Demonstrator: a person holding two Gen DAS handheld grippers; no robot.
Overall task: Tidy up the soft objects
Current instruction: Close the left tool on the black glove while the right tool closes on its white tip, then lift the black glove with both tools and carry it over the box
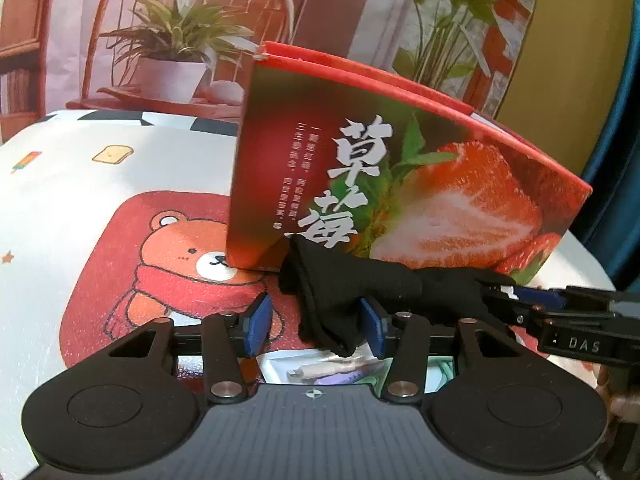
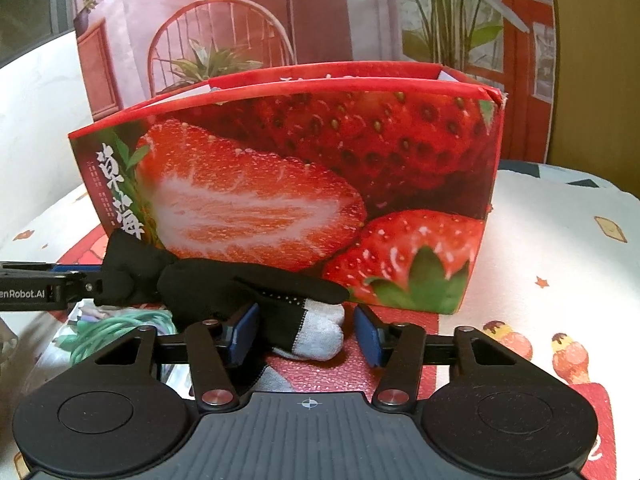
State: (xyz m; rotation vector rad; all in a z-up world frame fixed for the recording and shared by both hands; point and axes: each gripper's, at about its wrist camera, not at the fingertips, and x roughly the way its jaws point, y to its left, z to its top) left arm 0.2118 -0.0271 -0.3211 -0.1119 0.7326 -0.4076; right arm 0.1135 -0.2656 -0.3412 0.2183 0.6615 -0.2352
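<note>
Two grippers work low over a white cloth [image 1: 72,200] printed with a red bear panel, before a backdrop [image 1: 180,40] showing a chair and potted plants. Left to right, the left gripper [image 1: 316,322] has its jaws wide, with a black sock [image 1: 352,284] draped over its right finger. That sock stretches along the foot of a strawberry box [image 2: 320,184]. The right gripper [image 2: 306,332] points at the box, jaws wide around the sock's grey toe [image 2: 324,334].

Sock [image 2: 256,284] lies before box [image 2: 320,184], on tablecloth [image 2: 560,240]
</note>
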